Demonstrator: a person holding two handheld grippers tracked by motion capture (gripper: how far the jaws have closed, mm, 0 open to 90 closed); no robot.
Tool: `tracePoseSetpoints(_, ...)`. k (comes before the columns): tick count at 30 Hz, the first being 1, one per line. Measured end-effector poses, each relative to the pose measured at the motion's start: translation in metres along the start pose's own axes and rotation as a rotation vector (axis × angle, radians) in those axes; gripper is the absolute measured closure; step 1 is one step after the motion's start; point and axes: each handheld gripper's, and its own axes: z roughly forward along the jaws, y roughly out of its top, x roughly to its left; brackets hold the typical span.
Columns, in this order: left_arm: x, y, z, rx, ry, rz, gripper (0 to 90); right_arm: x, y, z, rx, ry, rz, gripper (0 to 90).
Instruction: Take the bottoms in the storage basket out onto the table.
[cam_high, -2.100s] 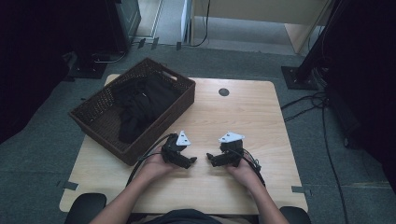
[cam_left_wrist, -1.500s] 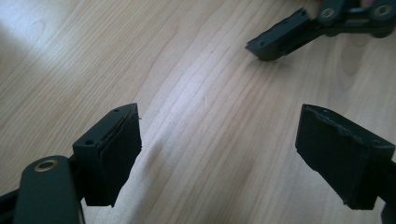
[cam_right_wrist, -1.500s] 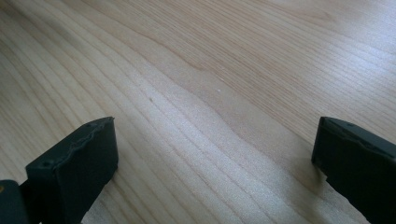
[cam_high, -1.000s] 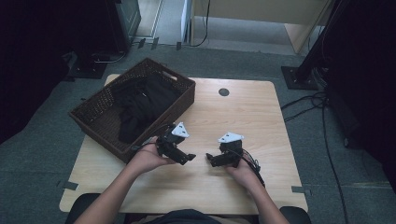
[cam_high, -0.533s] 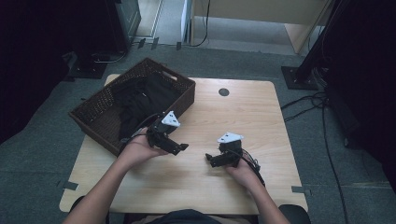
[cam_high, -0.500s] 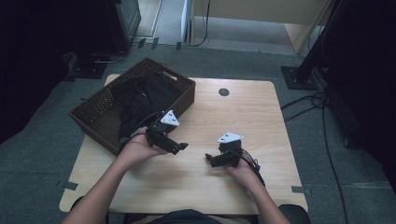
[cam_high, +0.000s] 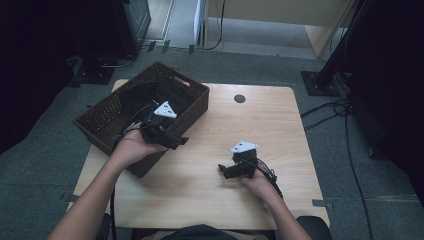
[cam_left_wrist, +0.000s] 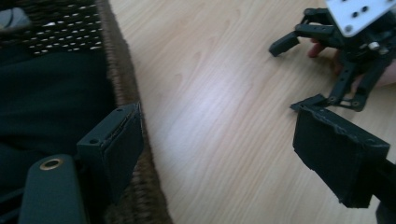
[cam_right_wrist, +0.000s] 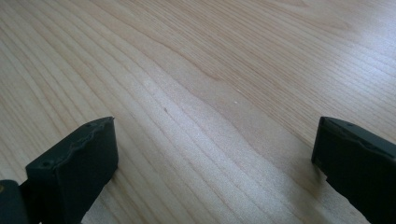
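We see the left hand-held gripper (cam_high: 167, 134) spread wide and empty above the near rim of a wicker basket (cam_high: 107, 115) holding dark cloth (cam_left_wrist: 51, 93). The right hand-held gripper (cam_high: 232, 169), also spread empty, rests low on the wooden counter (cam_high: 280, 125), well apart from it.

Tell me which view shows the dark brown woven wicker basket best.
High view: the whole dark brown woven wicker basket shows, at the table's left edge, with dark fabric inside and the left gripper over its near rim. The left gripper view catches just a stretch of rim and weave beside the fabric. The right gripper view shows bare wooden tabletop.
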Motion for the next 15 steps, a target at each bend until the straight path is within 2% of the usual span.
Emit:
tracePoseSetpoints(4,0.01,0.0,-0.007,0.001,0.029,-0.003,16.2,0.0,0.001,0.001,-0.001,0.004,-0.006,0.2)
tracePoseSetpoints(9,0.022,0.001,-0.015,0.018,0.067,0.033,16.2,0.001,0.001,0.001,0.001,0.007,-0.003,0.2)
tracePoseSetpoints(11,0.026,0.002,-0.017,0.016,0.063,0.03,16.2,0.001,0.002,0.001,0.001,0.008,-0.004,0.1)
tracePoseSetpoints(14,0.042,0.001,-0.021,0.014,0.068,0.007,16.1,0.001,0.002,0.002,0.0,0.01,-0.01,0.1)
tracePoseSetpoints(15,0.042,0.001,-0.021,0.014,0.068,0.007,16.2,0.001,0.002,0.002,0.0,0.01,-0.01,0.1)
